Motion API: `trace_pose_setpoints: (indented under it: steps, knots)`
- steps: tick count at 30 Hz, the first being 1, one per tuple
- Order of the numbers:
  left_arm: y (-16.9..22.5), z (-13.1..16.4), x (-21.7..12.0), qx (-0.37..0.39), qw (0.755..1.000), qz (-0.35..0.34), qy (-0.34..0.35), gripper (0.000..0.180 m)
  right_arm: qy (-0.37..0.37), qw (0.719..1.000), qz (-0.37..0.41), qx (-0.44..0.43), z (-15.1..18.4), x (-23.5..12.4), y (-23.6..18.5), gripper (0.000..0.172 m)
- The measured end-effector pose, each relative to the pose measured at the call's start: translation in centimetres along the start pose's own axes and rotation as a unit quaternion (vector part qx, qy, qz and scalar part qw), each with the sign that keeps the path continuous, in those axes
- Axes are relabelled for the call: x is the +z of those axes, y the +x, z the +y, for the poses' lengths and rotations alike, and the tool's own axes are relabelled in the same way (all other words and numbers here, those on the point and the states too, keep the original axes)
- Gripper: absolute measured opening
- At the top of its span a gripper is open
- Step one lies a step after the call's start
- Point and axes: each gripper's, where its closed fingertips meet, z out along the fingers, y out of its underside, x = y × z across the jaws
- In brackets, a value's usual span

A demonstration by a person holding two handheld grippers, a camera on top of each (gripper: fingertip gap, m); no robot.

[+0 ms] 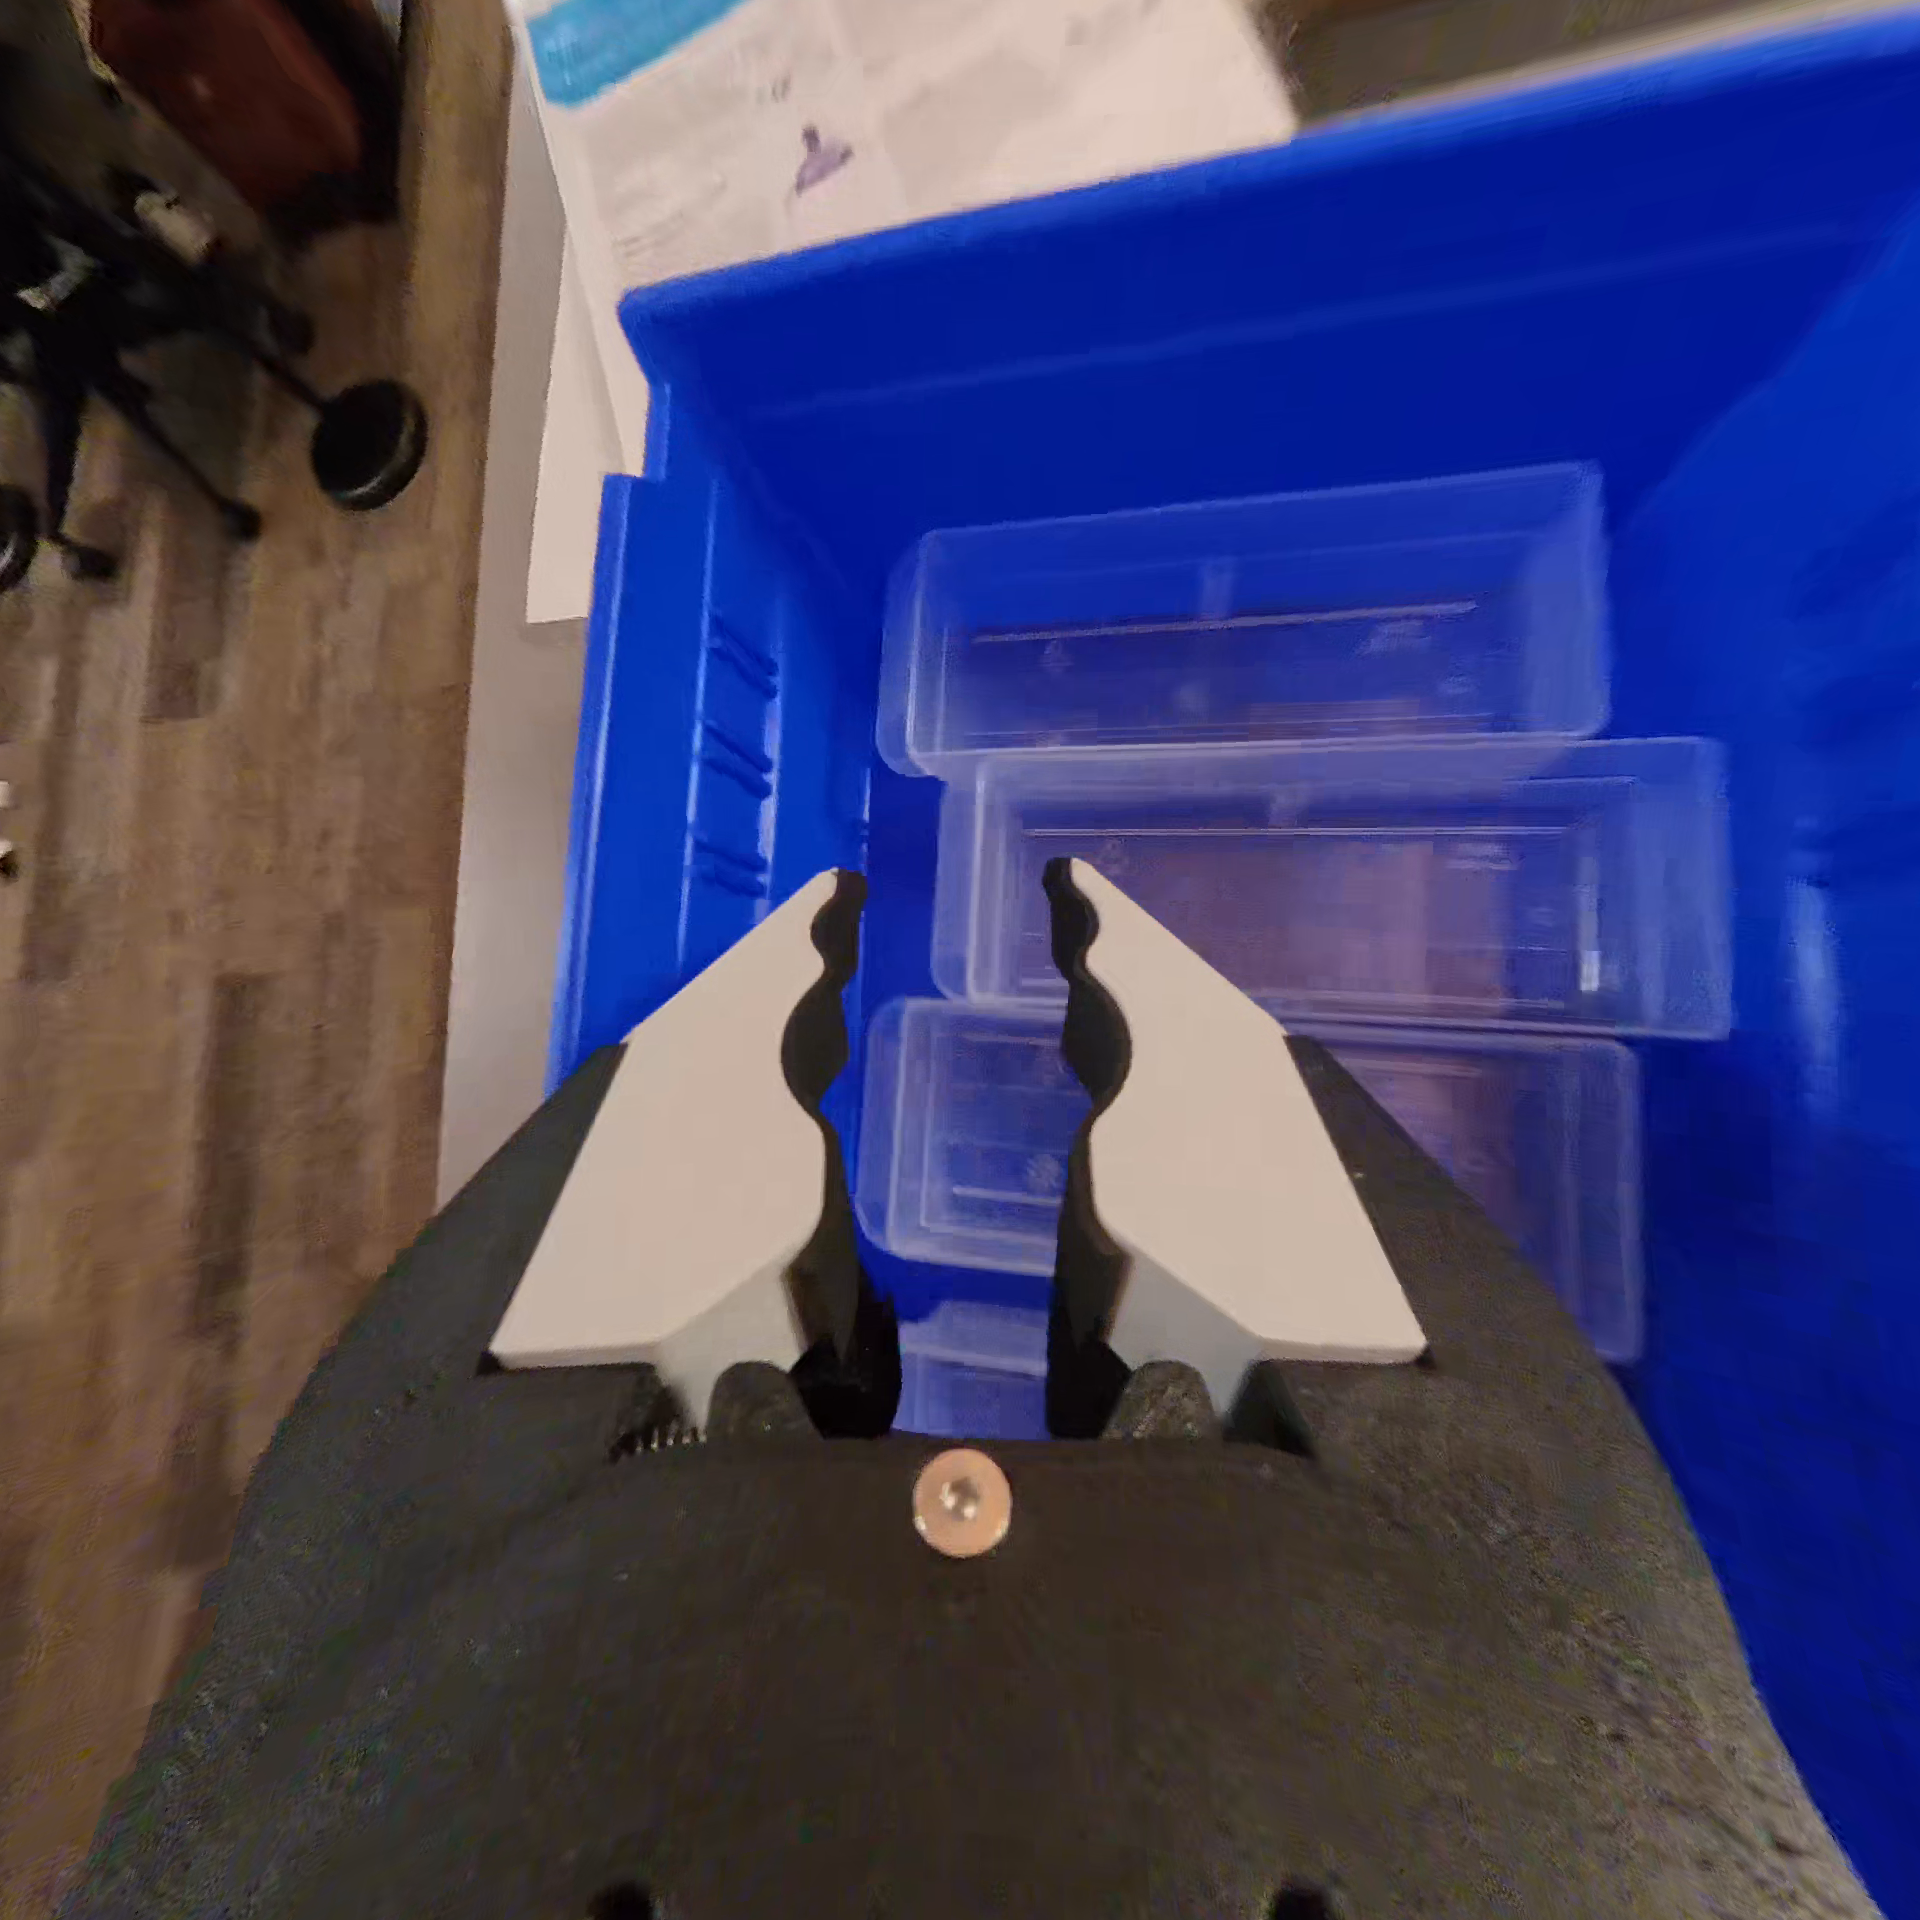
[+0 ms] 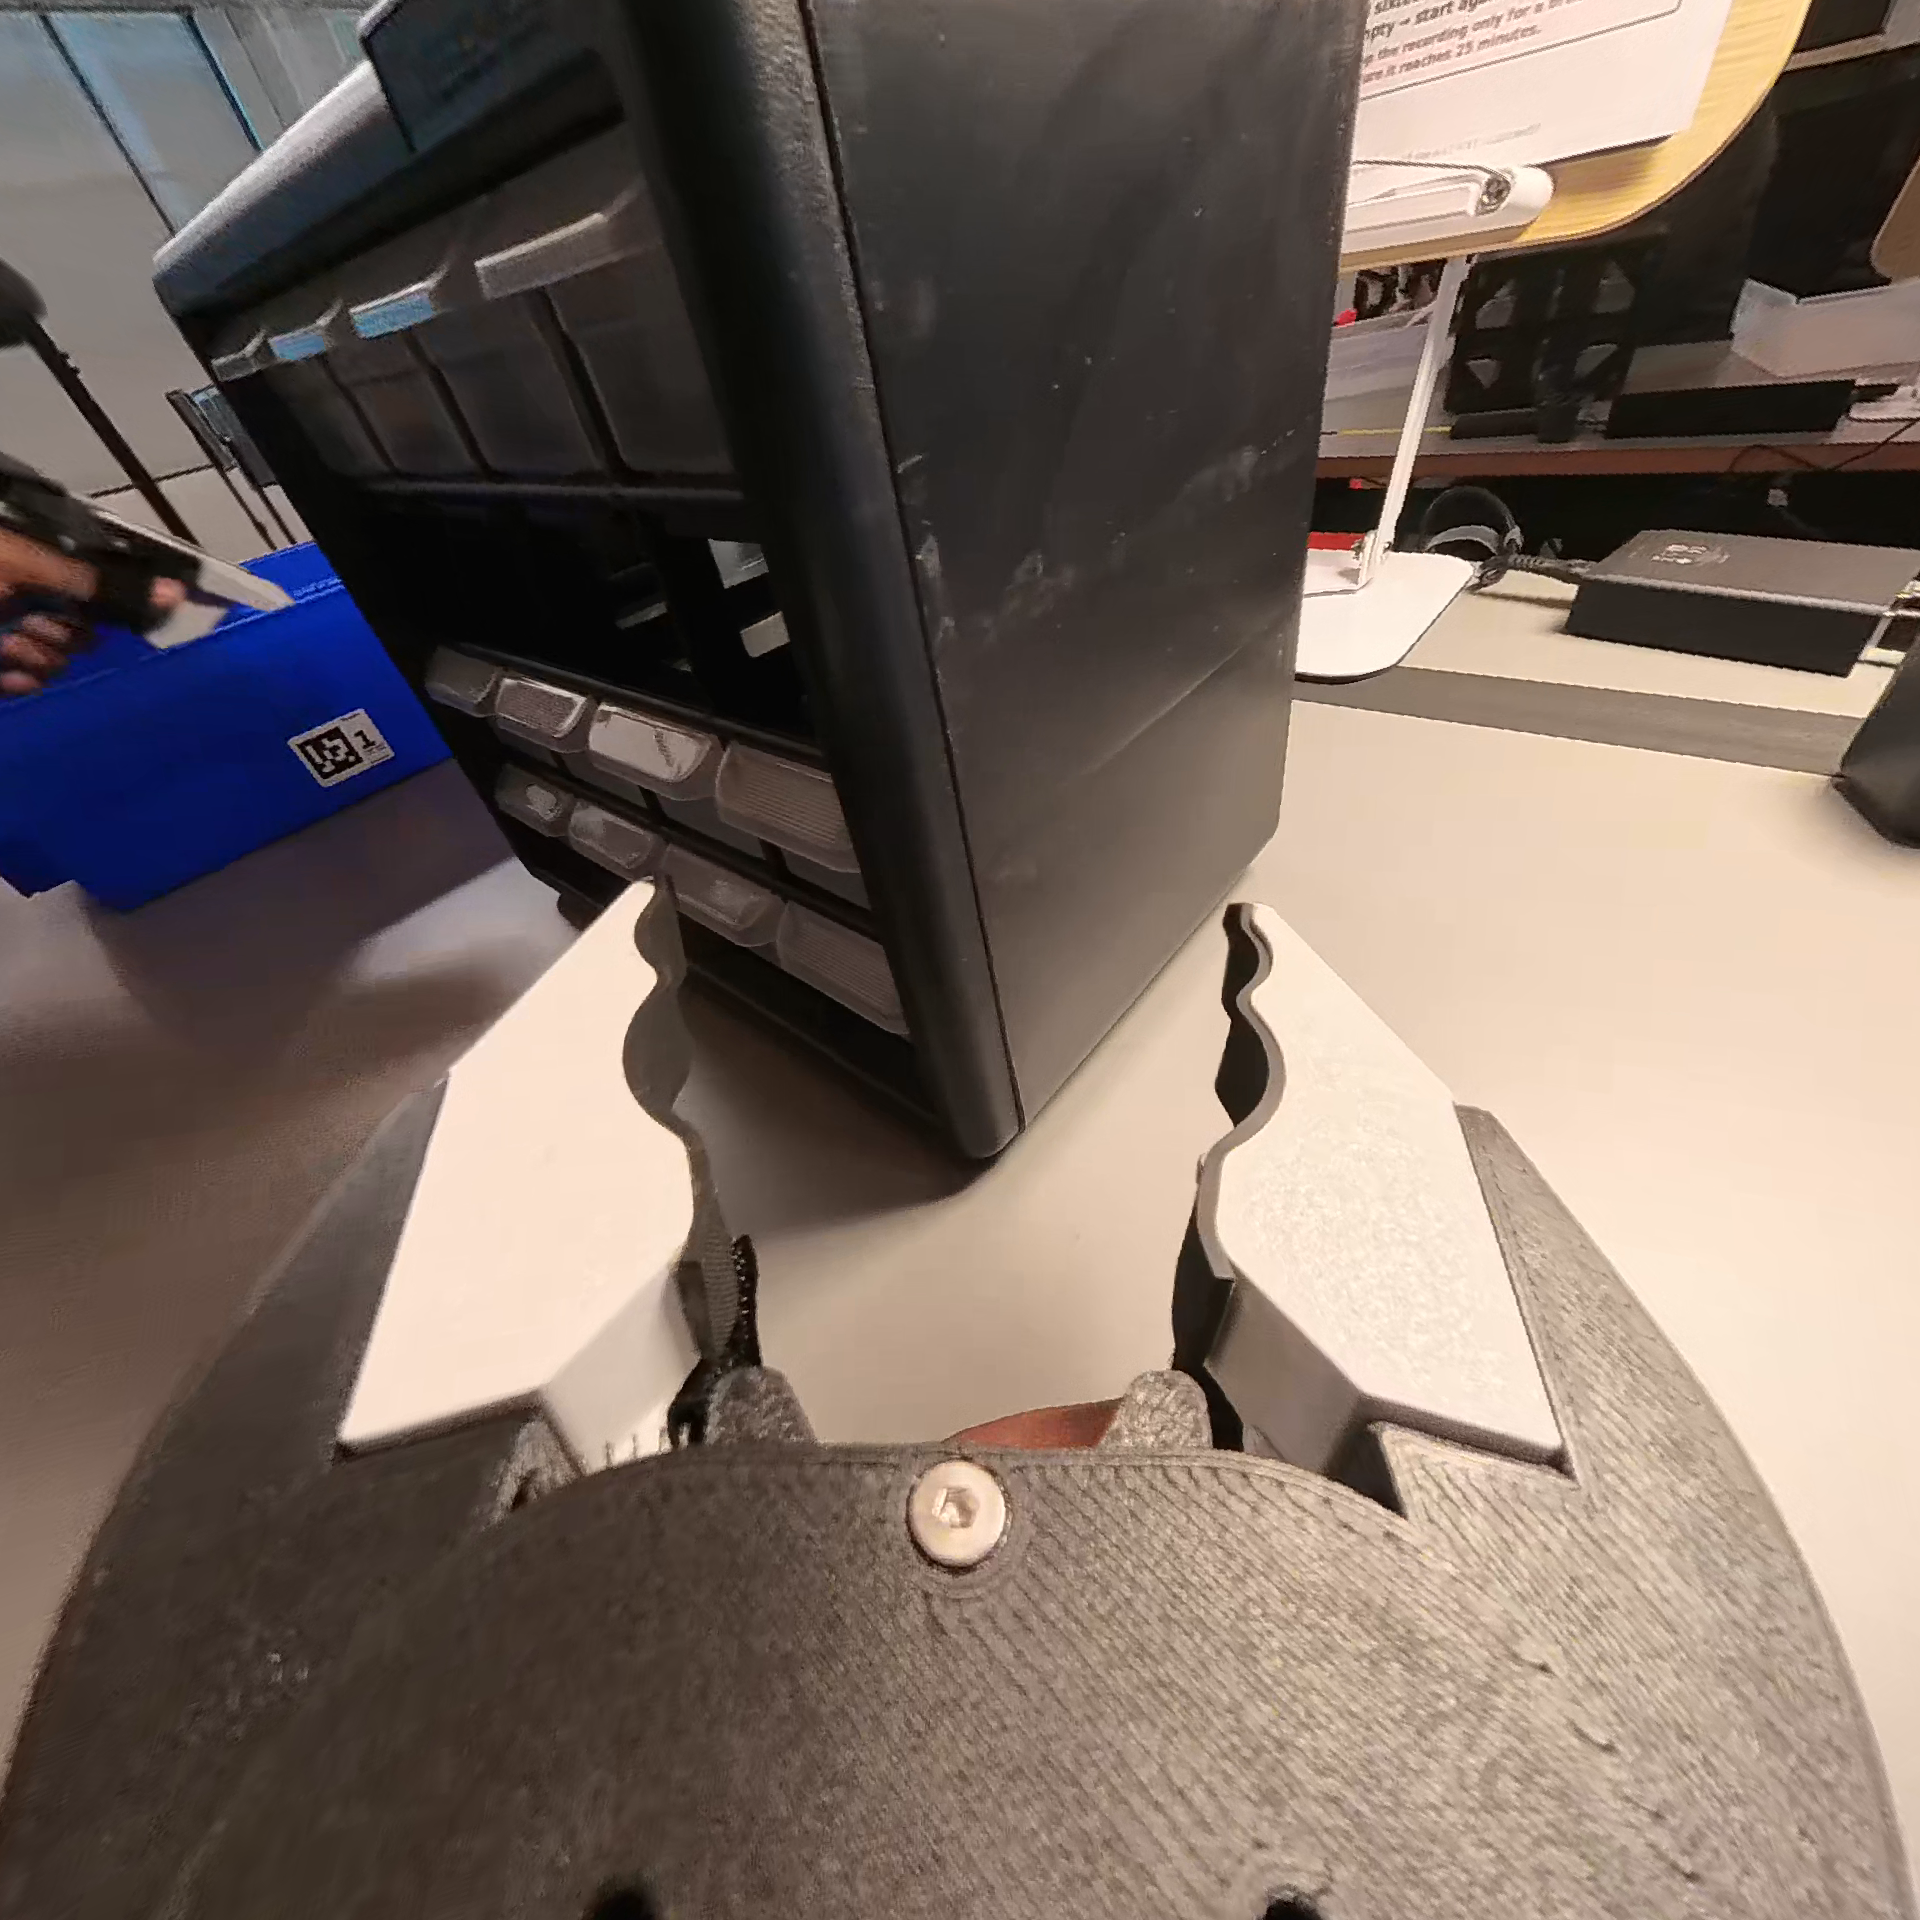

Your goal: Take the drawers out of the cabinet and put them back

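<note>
In the left wrist view, my left gripper (image 1: 954, 883) hangs open over a blue bin (image 1: 1143, 343) that holds several clear plastic drawers (image 1: 1340, 883). Its fingertips straddle the left end of one drawer and do not press on it. In the right wrist view, my right gripper (image 2: 940, 920) is wide open and empty, low over the table, facing the near corner of the black drawer cabinet (image 2: 1091, 520). The cabinet has clear drawers (image 2: 769, 800) in its top and lower rows and an empty middle row. The left gripper (image 2: 177, 597) and the blue bin (image 2: 166, 748) show at far left.
The light table (image 2: 1558, 987) carries a white lamp base (image 2: 1371, 613) and a black box (image 2: 1745, 592) at the right. Papers (image 1: 883, 114) lie beyond the bin. The wooden floor (image 1: 229, 935) and a chair base (image 1: 364, 442) lie left of the table edge.
</note>
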Motion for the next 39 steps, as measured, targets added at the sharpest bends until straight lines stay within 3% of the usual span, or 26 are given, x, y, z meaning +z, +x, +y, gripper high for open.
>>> trace_pose_setpoints:
  steps: [1,7,9,13,20,28,31,34,39]
  knots:
    - [-0.2,0.1,1.1,0.014,1.0,-0.007,-0.021,0.036,0.001,1.0,-0.001,-0.001,0.0,0.0,-0.1,0.105]
    - [0.1,1.8,5.2,0.052,0.991,-0.005,-0.12,0.029,0.007,1.0,-0.003,0.015,-0.2,-0.2,0.2,0.103]
    - [-0.1,1.8,5.5,0.042,0.992,0.0,-0.122,0.017,0.006,1.0,-0.005,0.021,-0.1,-0.1,0.3,0.103]
    - [-0.6,1.4,4.9,0.056,0.992,-0.004,-0.117,0.015,0.004,1.0,-0.007,0.023,-0.1,-0.1,0.3,0.103]
    - [-2.7,-2.1,-0.3,0.083,0.992,-0.071,-0.066,0.012,-0.003,1.0,-0.007,0.005,0.1,0.0,-0.1,0.103]
    - [-3.7,-8.5,-10.8,0.096,0.98,-0.157,0.073,0.013,-0.012,1.0,-0.007,-0.004,0.3,0.1,-0.4,0.102]
    - [-0.8,-9.9,-15.2,0.093,0.977,-0.132,0.139,0.013,-0.013,1.0,-0.007,-0.003,0.3,0.1,-0.4,0.102]
    - [5.5,-9.6,-17.8,0.099,0.976,-0.037,0.189,0.013,-0.008,1.0,-0.008,-0.002,0.1,0.0,-0.4,0.102]
    - [17.0,-5.0,-17.6,0.132,0.967,0.107,0.188,0.013,0.0,1.0,-0.007,-0.003,-0.3,-0.2,-0.3,0.102]
